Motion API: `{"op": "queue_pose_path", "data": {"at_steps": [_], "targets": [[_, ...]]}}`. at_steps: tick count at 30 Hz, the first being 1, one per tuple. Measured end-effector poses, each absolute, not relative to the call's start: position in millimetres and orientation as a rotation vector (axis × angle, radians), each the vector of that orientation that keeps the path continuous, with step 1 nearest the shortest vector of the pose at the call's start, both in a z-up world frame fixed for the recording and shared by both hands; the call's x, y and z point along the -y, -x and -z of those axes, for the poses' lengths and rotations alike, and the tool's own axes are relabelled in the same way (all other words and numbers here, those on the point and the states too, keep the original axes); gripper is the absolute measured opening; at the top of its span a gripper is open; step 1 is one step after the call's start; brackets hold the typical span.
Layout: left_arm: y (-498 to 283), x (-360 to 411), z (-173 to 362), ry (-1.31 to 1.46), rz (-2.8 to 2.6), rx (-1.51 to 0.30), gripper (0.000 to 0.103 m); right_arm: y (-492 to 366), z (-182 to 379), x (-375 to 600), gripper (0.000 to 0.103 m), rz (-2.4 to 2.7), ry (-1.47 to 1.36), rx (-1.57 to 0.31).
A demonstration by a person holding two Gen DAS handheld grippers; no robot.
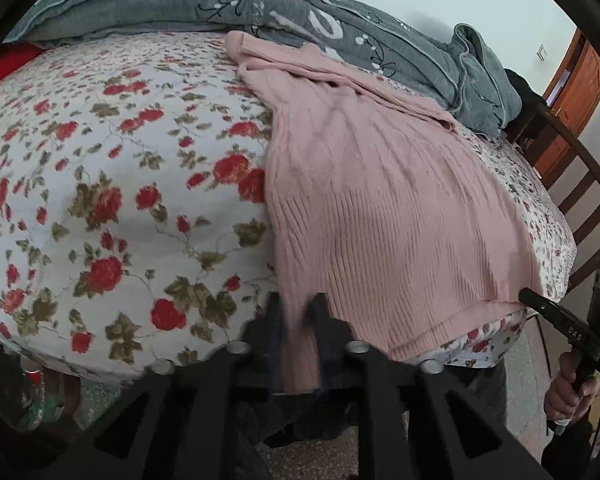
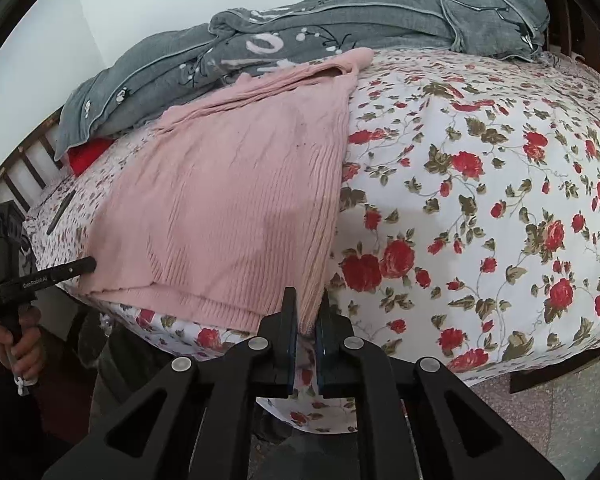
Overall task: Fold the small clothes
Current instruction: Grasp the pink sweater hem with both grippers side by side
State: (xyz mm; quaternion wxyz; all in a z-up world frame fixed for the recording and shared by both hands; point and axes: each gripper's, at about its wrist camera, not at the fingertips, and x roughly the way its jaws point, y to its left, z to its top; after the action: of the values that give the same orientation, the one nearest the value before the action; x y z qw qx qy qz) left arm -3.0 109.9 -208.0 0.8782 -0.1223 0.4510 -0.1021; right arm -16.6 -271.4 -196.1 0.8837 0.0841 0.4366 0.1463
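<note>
A pink ribbed sweater [image 1: 380,200] lies flat on a bed with a floral sheet [image 1: 120,200], its hem at the near edge. In the left wrist view my left gripper [image 1: 298,308] is shut on the hem's left corner, and pink knit hangs down between the blurred fingers. In the right wrist view my right gripper [image 2: 306,312] is shut on the sweater's [image 2: 228,200] other hem corner, with a fold of pink cloth pinched between the pads. Each camera also catches the opposite gripper at the far hem corner: the right gripper [image 1: 526,295] and the left gripper [image 2: 92,265], each held by a hand.
A rumpled grey quilt [image 1: 220,0] is piled along the far side of the bed, against the sweater's top. A red cloth [image 2: 86,156] and a thin dark object [image 2: 62,212] lie near the slatted wooden bed frame [image 1: 588,184]. A person's dark trousers stand at the bed's edge.
</note>
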Motion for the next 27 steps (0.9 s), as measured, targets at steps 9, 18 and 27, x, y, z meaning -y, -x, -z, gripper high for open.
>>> {"op": "queue_pose_path", "data": {"at_steps": [9, 18, 27], "targets": [[9.1, -96.5, 207.2, 0.207, 0.226, -0.908, 0.038, 13.2, 197.7, 259.8, 0.041, -0.276, -0.141, -0.915], [12.1, -97.3, 206.8, 0.207, 0.189, -0.890, 0.033, 10.8, 199.4, 257.7, 0.044, -0.237, -0.154, -0.894], [17.9, -101.3, 207.1, 0.228, 0.219, -0.902, 0.008, 13.3, 196.5, 261.7, 0.011, -0.290, -0.210, -0.910]]}}
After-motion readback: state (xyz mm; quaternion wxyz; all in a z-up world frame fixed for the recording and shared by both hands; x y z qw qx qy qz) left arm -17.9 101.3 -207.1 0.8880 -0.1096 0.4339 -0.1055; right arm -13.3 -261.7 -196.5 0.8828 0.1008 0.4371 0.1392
